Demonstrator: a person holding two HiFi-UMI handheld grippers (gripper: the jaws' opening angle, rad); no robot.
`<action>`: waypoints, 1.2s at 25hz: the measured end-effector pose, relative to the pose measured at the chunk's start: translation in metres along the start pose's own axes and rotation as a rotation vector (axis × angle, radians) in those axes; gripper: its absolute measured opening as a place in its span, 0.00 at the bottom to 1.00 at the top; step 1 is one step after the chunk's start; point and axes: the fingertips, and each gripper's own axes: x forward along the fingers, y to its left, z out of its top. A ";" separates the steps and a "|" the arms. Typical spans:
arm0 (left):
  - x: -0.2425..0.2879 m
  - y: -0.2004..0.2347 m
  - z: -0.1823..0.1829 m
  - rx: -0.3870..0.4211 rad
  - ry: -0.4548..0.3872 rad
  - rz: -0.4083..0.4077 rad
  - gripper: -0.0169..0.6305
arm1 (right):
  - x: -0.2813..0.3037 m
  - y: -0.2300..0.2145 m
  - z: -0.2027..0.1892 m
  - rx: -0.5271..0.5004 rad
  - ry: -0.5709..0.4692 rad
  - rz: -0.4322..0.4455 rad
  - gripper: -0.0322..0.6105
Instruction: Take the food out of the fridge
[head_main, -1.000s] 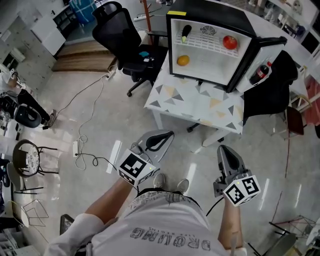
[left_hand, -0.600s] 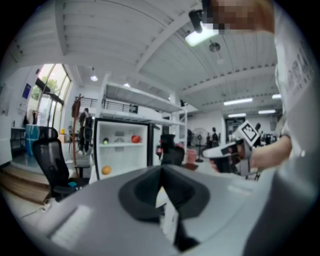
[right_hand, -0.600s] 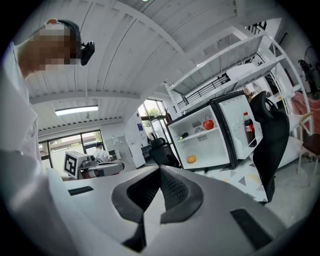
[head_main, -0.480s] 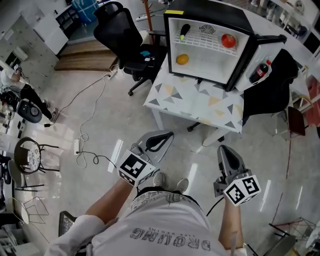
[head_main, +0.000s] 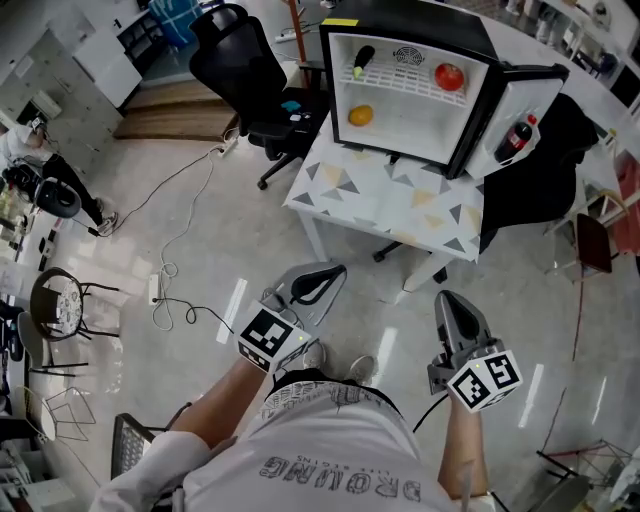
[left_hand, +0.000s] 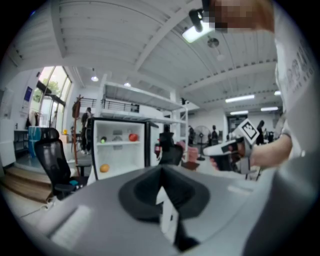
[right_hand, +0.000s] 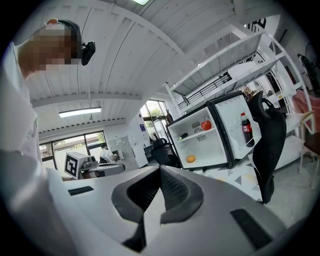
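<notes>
Your left gripper (head_main: 335, 270) and right gripper (head_main: 450, 298) both closed, empty, well short of open fridge (head_main: 410, 128); orange (head_main: 360, 116), red fruit (head_main: 449, 76) inside

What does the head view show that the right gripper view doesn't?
Only the head view shows the power strip on the floor and the person's shoe. Only the right gripper view shows the ceiling light, the white shelving, and the right gripper with its jaws shut on nothing. Both show the open fridge with a red fruit, an orange, and a cola bottle in its door.
</notes>
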 end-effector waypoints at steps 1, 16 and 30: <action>0.001 -0.003 -0.001 0.000 0.002 0.002 0.04 | -0.002 -0.002 0.000 0.000 0.000 0.001 0.03; 0.016 -0.021 -0.002 0.013 0.022 0.017 0.04 | -0.017 -0.025 -0.002 0.014 0.002 0.015 0.03; 0.038 -0.008 0.000 0.010 0.009 0.035 0.04 | -0.003 -0.048 0.008 0.006 0.000 0.019 0.03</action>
